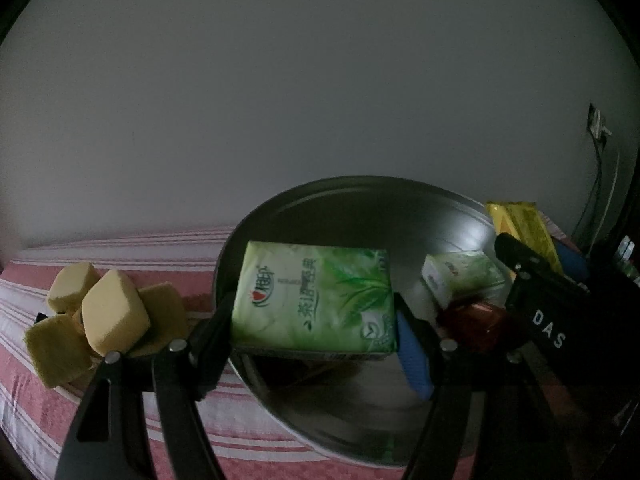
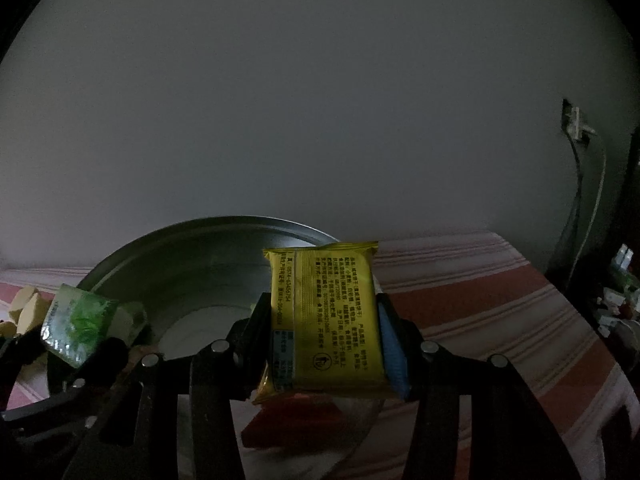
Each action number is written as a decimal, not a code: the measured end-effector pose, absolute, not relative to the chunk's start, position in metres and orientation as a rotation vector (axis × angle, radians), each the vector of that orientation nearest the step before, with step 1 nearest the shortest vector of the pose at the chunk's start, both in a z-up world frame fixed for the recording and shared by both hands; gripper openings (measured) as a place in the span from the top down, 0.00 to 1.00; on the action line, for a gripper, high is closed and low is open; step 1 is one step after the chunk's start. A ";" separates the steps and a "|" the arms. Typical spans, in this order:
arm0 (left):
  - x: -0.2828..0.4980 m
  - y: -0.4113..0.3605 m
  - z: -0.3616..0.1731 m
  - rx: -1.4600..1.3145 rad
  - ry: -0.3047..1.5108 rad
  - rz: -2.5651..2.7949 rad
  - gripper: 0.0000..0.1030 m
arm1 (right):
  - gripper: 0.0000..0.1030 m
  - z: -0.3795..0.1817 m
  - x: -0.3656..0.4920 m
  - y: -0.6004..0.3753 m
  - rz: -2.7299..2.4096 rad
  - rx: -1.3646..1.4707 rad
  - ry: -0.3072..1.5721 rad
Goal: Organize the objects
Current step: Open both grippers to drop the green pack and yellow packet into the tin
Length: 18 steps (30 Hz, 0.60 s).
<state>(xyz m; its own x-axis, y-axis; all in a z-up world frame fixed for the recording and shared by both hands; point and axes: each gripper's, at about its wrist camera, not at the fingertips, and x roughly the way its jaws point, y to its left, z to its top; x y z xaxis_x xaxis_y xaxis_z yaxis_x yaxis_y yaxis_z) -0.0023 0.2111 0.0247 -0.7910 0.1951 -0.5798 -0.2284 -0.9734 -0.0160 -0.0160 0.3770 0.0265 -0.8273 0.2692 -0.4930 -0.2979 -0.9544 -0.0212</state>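
My left gripper is shut on a green tissue pack and holds it above the near rim of a round metal basin. A second green tissue pack and a red packet lie in the basin. My right gripper is shut on a yellow snack packet above the basin's right side; that packet also shows in the left wrist view. The left gripper's tissue pack shows in the right wrist view. A red packet lies below the yellow one.
Several yellow sponge blocks are piled left of the basin on a red-and-white striped cloth. A plain wall stands behind. A wall socket with cables and dark clutter are at the right.
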 end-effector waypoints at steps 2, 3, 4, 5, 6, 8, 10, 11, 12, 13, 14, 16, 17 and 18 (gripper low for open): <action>-0.001 0.214 0.024 -0.892 0.088 2.774 0.29 | 0.49 0.026 -0.017 0.375 2.760 -0.741 0.085; -0.002 0.215 0.024 -0.892 0.084 2.777 0.28 | 0.49 0.025 -0.017 0.374 2.767 -0.743 0.089; -0.001 0.214 0.025 -0.890 0.082 2.774 0.23 | 0.48 0.024 -0.018 0.377 2.779 -0.746 0.100; -0.002 0.214 0.027 -0.887 0.082 2.770 0.17 | 0.47 0.024 -0.018 0.377 2.795 -0.753 0.115; 0.000 0.213 0.030 -0.878 0.089 2.795 0.14 | 0.43 0.024 -0.018 0.378 2.809 -0.757 0.135; 0.005 0.206 0.036 -0.838 0.085 2.846 0.01 | 0.32 0.026 -0.015 0.381 2.809 -0.735 0.171; 0.011 0.198 0.042 -0.797 0.054 2.872 0.00 | 0.18 0.031 -0.008 0.385 2.822 -0.677 0.229; 0.013 0.195 0.043 -0.798 0.038 2.871 0.00 | 0.17 0.033 -0.003 0.385 2.839 -0.644 0.260; 0.015 0.194 0.043 -0.806 0.029 2.866 0.00 | 0.17 0.036 -0.001 0.384 2.850 -0.624 0.269; 0.017 0.195 0.043 -0.811 0.030 2.864 0.00 | 0.16 0.037 0.001 0.382 2.854 -0.614 0.262; 0.019 0.194 0.044 -0.814 0.039 2.866 0.00 | 0.16 0.038 0.002 0.380 2.854 -0.606 0.245; 0.023 0.194 0.044 -0.817 0.076 2.875 0.00 | 0.14 0.038 0.005 0.375 2.850 -0.599 0.217; 0.025 0.193 0.043 -0.819 0.093 2.882 0.00 | 0.13 0.040 0.003 0.374 2.852 -0.600 0.217; 0.027 0.191 0.044 -0.819 0.101 2.888 0.00 | 0.13 0.040 0.003 0.372 2.855 -0.595 0.225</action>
